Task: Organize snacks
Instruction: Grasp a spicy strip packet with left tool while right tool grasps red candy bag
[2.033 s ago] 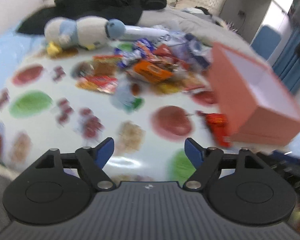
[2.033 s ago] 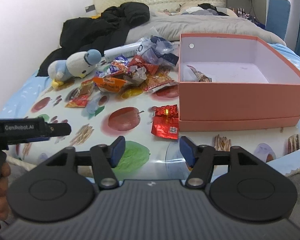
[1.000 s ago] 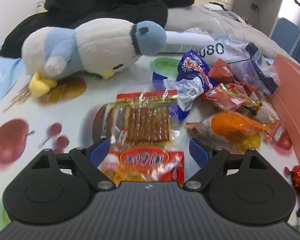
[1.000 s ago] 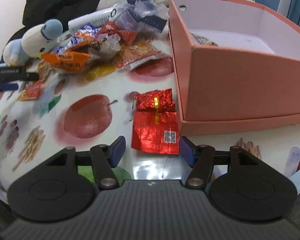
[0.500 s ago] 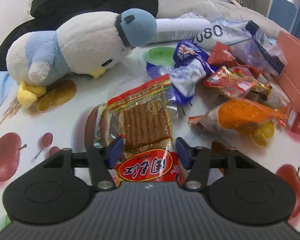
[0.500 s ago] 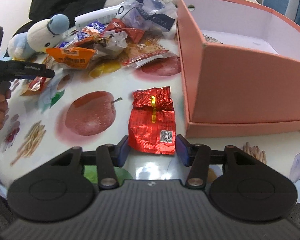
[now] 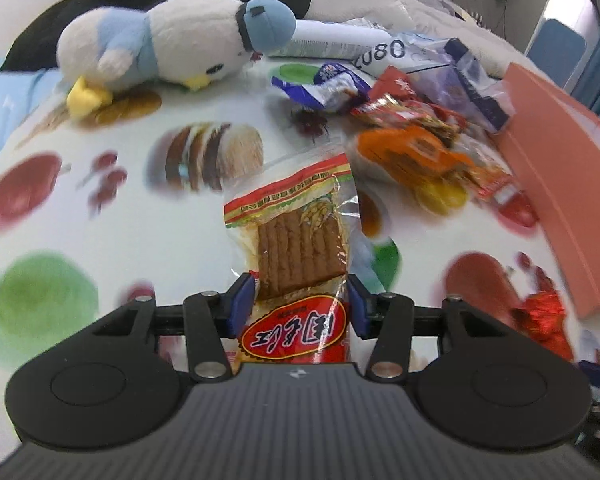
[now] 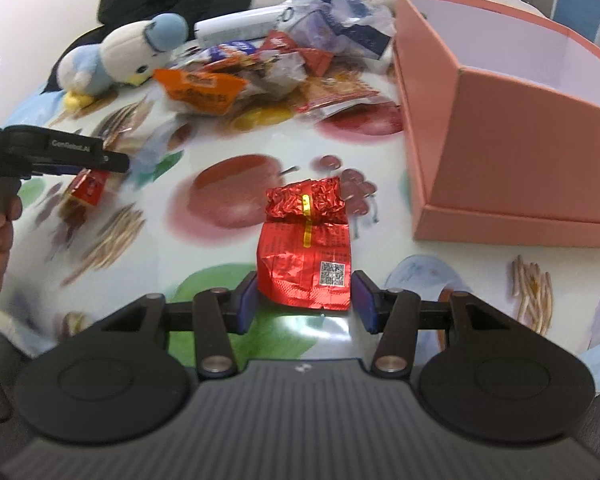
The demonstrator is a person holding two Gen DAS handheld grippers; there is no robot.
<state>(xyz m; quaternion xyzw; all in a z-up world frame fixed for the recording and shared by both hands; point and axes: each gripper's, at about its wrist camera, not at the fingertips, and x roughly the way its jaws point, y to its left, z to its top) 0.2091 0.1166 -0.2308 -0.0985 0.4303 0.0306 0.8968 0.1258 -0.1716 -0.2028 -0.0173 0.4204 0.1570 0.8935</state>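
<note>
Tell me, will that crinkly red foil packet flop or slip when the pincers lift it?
The red foil packet looks thin and creased, so it will probably bend and crumple rather than stay stiff. Its shiny skin may slide between the right gripper's pads. It seems light, and lying flat it is unlikely to roll.

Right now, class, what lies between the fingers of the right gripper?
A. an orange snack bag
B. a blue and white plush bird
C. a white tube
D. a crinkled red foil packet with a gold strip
D: the crinkled red foil packet sits between the right gripper fingers.
</note>
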